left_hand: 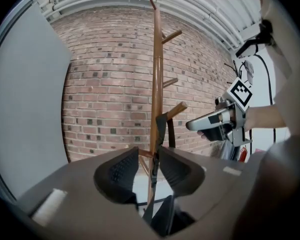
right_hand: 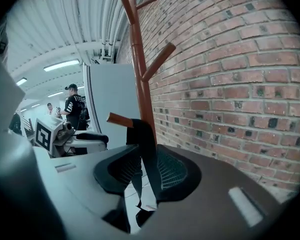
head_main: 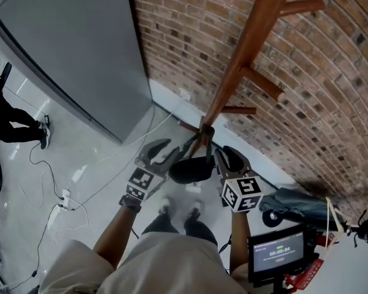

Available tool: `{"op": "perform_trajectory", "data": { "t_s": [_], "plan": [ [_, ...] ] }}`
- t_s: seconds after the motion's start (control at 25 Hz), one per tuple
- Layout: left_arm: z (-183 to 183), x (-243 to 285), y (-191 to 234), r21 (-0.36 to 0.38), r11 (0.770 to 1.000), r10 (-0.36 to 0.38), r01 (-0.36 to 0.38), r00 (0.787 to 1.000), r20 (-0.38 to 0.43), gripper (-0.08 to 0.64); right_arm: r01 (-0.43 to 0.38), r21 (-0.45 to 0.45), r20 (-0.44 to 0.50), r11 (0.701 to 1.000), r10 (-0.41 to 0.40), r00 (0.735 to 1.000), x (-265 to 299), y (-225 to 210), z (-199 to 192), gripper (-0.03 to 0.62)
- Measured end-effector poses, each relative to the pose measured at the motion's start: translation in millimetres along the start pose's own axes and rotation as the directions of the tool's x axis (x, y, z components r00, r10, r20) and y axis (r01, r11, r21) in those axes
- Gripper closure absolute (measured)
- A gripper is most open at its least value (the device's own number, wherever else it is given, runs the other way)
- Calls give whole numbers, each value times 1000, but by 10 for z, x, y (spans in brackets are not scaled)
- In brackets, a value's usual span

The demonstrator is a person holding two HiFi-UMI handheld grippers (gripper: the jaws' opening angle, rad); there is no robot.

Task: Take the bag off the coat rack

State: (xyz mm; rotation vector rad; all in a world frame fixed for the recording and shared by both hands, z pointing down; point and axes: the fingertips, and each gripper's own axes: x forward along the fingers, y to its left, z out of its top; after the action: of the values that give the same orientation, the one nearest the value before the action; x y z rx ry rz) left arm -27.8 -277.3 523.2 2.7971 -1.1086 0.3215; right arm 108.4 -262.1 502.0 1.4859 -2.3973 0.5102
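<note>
A wooden coat rack (head_main: 245,48) stands against the brick wall. A black bag (head_main: 192,169) hangs by its straps from a low peg (right_hand: 121,119). In the head view my left gripper (head_main: 172,150) and right gripper (head_main: 230,155) flank the bag's top. The left gripper (left_hand: 146,156) is open, and a strap (left_hand: 161,129) runs between its jaws along the right pad, clear of the left one. The right gripper (right_hand: 149,159) is open too. A strap (right_hand: 146,144) passes between its jaws close to the right pad, with a gap on the left.
A tall grey cabinet (head_main: 67,48) stands left of the rack, with cables (head_main: 61,195) on the floor before it. A person (head_main: 12,121) is at the far left. A small screen (head_main: 279,250) and a blue-grey bundle on wheels (head_main: 294,201) are at lower right.
</note>
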Motion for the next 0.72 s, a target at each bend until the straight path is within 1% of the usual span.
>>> {"op": "perform_trajectory", "data": {
  "t_s": [0.2, 0.4, 0.52, 0.72],
  "plan": [
    [-195, 143, -28, 18, 1000, -12, 13, 999, -53, 417, -31, 8, -36, 999, 31, 999, 207, -18, -141, 449],
    [-416, 324, -91, 8, 999, -33, 34, 994, -102, 399, -78, 19, -64, 997, 79, 995, 385, 35, -260, 423],
    [-522, 427, -139, 4, 999, -44, 44, 991, -127, 396, -90, 18, -77, 996, 91, 993, 470, 43, -310, 416],
    [-677, 582, -163, -9, 999, -45, 44, 986, -161, 396, -102, 3, -102, 995, 102, 990, 583, 42, -373, 420]
  ]
}}
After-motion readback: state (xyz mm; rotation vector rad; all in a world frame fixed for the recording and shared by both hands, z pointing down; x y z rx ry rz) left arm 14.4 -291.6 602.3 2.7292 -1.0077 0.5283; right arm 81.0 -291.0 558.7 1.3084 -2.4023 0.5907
